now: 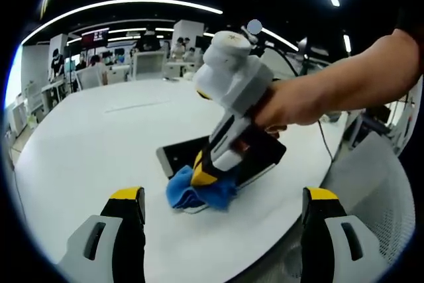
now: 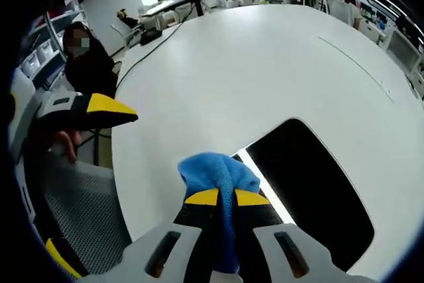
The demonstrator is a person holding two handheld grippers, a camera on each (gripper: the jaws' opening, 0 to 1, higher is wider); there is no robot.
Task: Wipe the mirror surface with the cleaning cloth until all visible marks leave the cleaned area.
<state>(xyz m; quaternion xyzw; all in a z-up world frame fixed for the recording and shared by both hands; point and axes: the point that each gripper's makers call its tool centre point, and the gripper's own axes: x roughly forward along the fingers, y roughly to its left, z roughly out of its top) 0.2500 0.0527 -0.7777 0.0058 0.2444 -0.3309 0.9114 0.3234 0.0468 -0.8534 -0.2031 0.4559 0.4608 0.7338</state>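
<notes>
Right fingers (image 2: 218, 198): pinched on blue cloth (image 2: 217, 171) at mirror (image 2: 311, 190) near corner
Mirror: stretches ahead-right
Left gripper (image 1: 225, 207): wide apart, empty

blue cloth (image 2: 222, 175) in claw (image 2: 225, 198) — mirror (image 2: 311, 183) edge

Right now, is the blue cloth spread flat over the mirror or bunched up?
Bunched up. The blue cloth is a crumpled wad pinched in the right gripper, pressed at the near edge of the mirror.

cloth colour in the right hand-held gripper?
Blue cloth, pinched in the right hand-held gripper; clearest in the right gripper view.
</notes>
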